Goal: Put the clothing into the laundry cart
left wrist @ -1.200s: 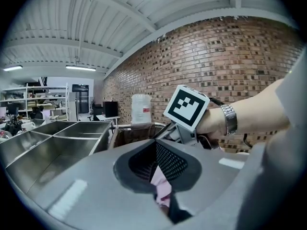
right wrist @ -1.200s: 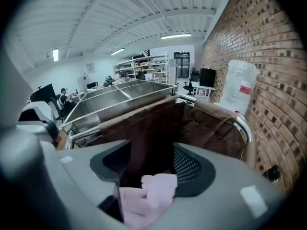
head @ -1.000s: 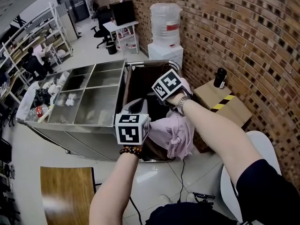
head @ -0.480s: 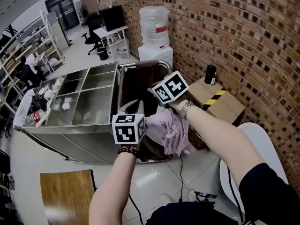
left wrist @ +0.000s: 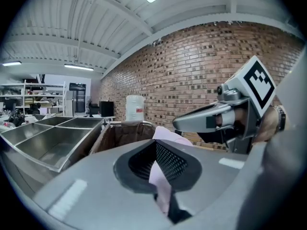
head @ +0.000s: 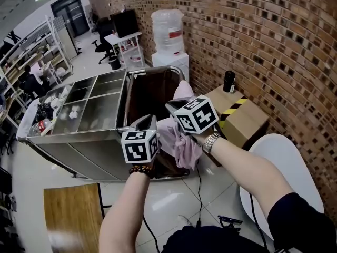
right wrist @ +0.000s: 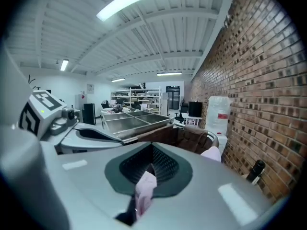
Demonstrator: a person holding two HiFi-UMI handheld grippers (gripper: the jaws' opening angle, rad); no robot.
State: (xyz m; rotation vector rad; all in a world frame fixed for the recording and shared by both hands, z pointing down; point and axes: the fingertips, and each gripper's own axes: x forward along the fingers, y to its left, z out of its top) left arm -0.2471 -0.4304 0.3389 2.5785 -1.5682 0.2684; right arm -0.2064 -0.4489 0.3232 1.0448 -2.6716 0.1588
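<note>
— Head view first. Any print?
— Red label on water jug [head: 167, 29] at far brick wall, too small to read. Yellow-black tape across cardboard box [head: 247, 123], right of laundry cart [head: 150, 91]. Black bottle [head: 228, 81] upright on box.

— Containers?
— Brown-lined cart, dark inside. Steel trolley [head: 87, 149] touching its left side, split into bins. Bottles and white items in far-left bins.

— Clothing?
— Pink clothing [head: 181, 144] bunched at cart's near right corner, hanging down outside near rim, one fold up by right rim. Held by both: left gripper [head: 146, 123] on near-left side, right gripper [head: 176, 106] just right of it.

— Left gripper view?
— Clamped tight on a strip of pink cloth. Cart and trolley bins beyond.

— Right gripper view?
— Just been closing, now fully together, tuft of pink cloth pinched between. Same jug against far wall, label unreadable.
</note>
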